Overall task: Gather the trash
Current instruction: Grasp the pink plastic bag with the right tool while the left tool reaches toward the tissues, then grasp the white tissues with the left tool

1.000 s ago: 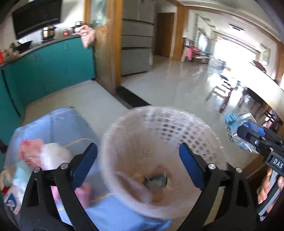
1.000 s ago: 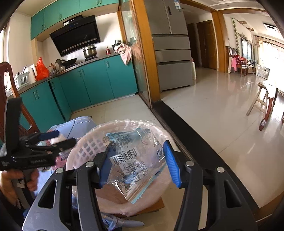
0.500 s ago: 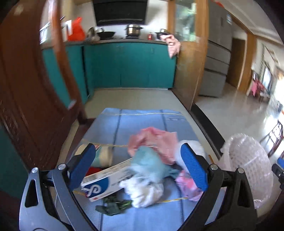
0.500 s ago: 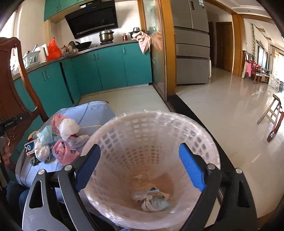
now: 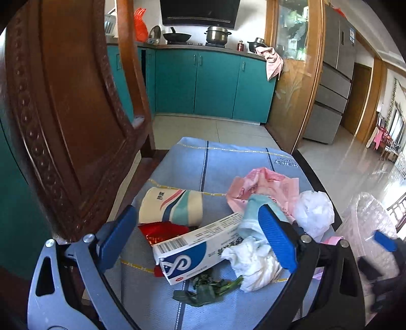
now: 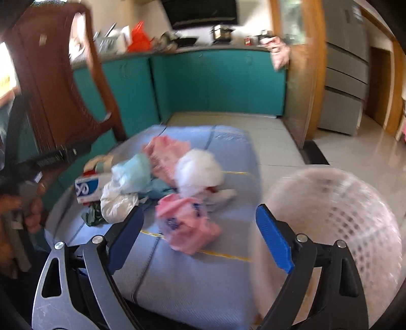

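Both grippers swung from basket (image 6: 337, 215) | to trash pile (image 5: 228, 236)

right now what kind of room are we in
Most likely a home kitchen opening onto a living area: teal cabinets under a counter with a steel pot and wok, a range hood above, and a tall fridge by the doorway.

Blue-and-white cardboard box (image 5: 189, 253) lying flat between left jaws | crumpled white tissue (image 5: 253, 264) touching its right end | pink plastic wrapper (image 6: 187, 228) crumpled, ahead between right jaws | white mesh plastic basket (image 6: 337, 223) upright, right of them
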The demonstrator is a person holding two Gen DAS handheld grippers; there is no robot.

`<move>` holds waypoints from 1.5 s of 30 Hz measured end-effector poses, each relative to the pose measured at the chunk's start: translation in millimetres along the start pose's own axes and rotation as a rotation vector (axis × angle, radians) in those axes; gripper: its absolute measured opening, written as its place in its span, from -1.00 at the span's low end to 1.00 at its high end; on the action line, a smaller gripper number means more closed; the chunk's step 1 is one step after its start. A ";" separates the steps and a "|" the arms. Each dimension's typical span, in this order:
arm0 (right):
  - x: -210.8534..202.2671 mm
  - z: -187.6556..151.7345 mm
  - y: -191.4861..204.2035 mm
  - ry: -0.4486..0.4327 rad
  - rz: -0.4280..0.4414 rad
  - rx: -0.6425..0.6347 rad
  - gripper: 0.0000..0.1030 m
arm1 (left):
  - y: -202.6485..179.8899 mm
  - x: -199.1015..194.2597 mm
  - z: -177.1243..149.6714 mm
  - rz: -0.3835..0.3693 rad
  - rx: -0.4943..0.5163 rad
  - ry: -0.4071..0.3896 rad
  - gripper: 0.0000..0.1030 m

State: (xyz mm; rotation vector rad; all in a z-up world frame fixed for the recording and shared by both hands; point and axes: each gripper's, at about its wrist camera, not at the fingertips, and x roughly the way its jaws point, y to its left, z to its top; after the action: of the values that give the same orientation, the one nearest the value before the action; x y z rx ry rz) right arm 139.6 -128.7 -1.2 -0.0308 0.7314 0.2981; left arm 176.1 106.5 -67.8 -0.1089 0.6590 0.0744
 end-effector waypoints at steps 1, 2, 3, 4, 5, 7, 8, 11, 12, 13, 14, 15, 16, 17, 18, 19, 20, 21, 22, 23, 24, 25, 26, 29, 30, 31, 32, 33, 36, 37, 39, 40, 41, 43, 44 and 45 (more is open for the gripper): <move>14.3 0.0 7.1 0.024 -0.012 -0.019 0.71 | 1.3 1.3 -1.2 -0.004 -0.001 0.006 0.87; 26.8 -0.9 12.1 0.048 -0.025 -0.034 0.71 | 3.1 3.4 -1.4 -0.008 -0.003 0.016 0.87; 34.6 -2.1 15.0 0.065 -0.033 -0.043 0.71 | 4.1 4.0 -2.4 -0.008 -0.004 0.022 0.87; 46.3 -4.0 18.1 0.094 -0.041 -0.052 0.71 | 6.4 6.0 -2.4 -0.009 -0.006 0.031 0.87; 51.8 -5.1 19.2 0.108 -0.041 -0.054 0.70 | 6.4 6.6 -3.4 -0.009 -0.009 0.036 0.87; 58.5 -8.2 19.7 0.129 -0.021 -0.054 0.37 | 9.6 9.5 -4.6 -0.018 -0.020 0.047 0.87; 60.4 -9.4 20.6 0.138 -0.019 -0.058 0.14 | 10.5 12.0 -5.5 -0.025 -0.029 0.056 0.87; 55.7 -10.7 19.8 0.151 0.025 -0.045 0.02 | 6.4 13.3 -7.2 -0.037 -0.024 0.063 0.87; 50.3 -11.5 20.4 0.144 0.038 -0.040 0.02 | 4.5 13.2 -7.9 -0.037 -0.017 0.062 0.87; 42.0 -11.3 21.2 0.132 0.047 -0.039 0.02 | 1.3 13.0 -8.2 -0.036 -0.007 0.061 0.87; 34.5 -11.2 20.8 0.125 0.056 -0.036 0.02 | -1.1 13.3 -8.8 -0.037 0.001 0.061 0.87; 27.3 -11.4 20.2 0.120 0.069 -0.030 0.02 | -3.7 13.8 -9.7 -0.042 0.007 0.064 0.87; 22.8 -12.1 19.9 0.118 0.081 -0.026 0.02 | -6.2 14.7 -10.5 -0.055 0.014 0.070 0.87; 17.6 -14.1 20.2 0.117 0.091 -0.020 0.02 | -9.1 15.2 -11.0 -0.075 0.026 0.080 0.86; 11.1 -16.3 19.1 0.117 0.095 -0.013 0.02 | -12.7 16.2 -11.6 -0.095 0.039 0.092 0.87; 7.8 -17.8 18.5 0.118 0.095 -0.013 0.03 | -19.7 17.6 -13.7 -0.124 0.070 0.110 0.87; 3.5 -20.2 17.9 0.118 0.092 -0.012 0.03 | -28.0 18.5 -16.5 -0.143 0.110 0.126 0.86; 1.5 -20.8 17.6 0.120 0.090 -0.010 0.03 | -33.2 18.9 -18.8 -0.152 0.138 0.135 0.84; -1.7 -23.6 16.7 0.124 0.085 -0.006 0.04 | -44.9 19.0 -24.6 -0.168 0.201 0.152 0.71; -3.9 -25.6 16.2 0.126 0.084 -0.003 0.04 | -52.1 19.6 -28.4 -0.172 0.240 0.163 0.48; -4.9 -26.4 15.8 0.126 0.083 0.000 0.04 | -57.6 20.7 -32.1 -0.169 0.267 0.173 0.39; -7.0 -28.7 14.9 0.128 0.083 0.004 0.04 | -64.1 23.9 -37.0 -0.165 0.297 0.194 0.33; -8.4 -29.6 13.9 0.130 0.083 0.006 0.05 | -68.9 27.8 -41.3 -0.160 0.318 0.214 0.33; -11.0 -31.7 12.7 0.129 0.084 0.016 0.05 | -77.8 35.2 -48.9 -0.165 0.351 0.252 0.33; -11.0 -31.7 12.5 0.129 0.085 0.018 0.05 | -79.4 36.8 -50.4 -0.168 0.355 0.258 0.33; -10.9 -32.1 12.8 0.129 0.085 0.019 0.05 | -81.3 38.9 -52.0 -0.170 0.359 0.269 0.33; -10.7 -32.4 13.5 0.130 0.085 0.019 0.05 | -81.4 40.7 -54.9 -0.165 0.363 0.278 0.19; -10.7 -32.5 13.9 0.130 0.086 0.019 0.05 | -81.9 42.4 -56.2 -0.158 0.366 0.286 0.00; -12.0 -33.0 16.3 0.126 0.092 0.020 0.05 | -77.6 40.2 -56.9 -0.174 0.338 0.289 -0.30; -12.3 -32.5 17.0 0.125 0.095 0.020 0.05 | -75.9 36.6 -56.3 -0.178 0.332 0.279 -0.32; -13.7 -32.0 17.6 0.123 0.096 0.019 0.05 | -70.3 26.6 -55.6 -0.206 0.312 0.254 -0.32; -14.3 -32.8 18.0 0.122 0.097 0.019 0.05 | -66.0 19.6 -56.4 -0.230 0.298 0.241 -0.32; -14.1 -32.8 17.6 0.122 0.096 0.019 0.05 | -62.5 15.0 -57.8 -0.248 0.292 0.233 -0.32; -13.2 -33.4 17.5 0.123 0.095 0.025 0.05 | -56.5 8.3 -60.0 -0.277 0.282 0.219 -0.32; -11.9 -33.6 17.7 0.127 0.095 0.027 0.05 | -53.7 5.5 -61.5 -0.282 0.277 0.215 -0.32; -10.9 -33.9 17.7 0.130 0.094 0.029 0.05 | -52.0 4.6 -62.2 -0.280 0.275 0.214 -0.32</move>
State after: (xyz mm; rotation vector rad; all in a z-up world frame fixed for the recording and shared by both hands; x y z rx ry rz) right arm 104.9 -119.1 -18.0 0.0123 0.8679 0.3781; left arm 147.4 47.4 -115.4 0.0575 0.8555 -0.3005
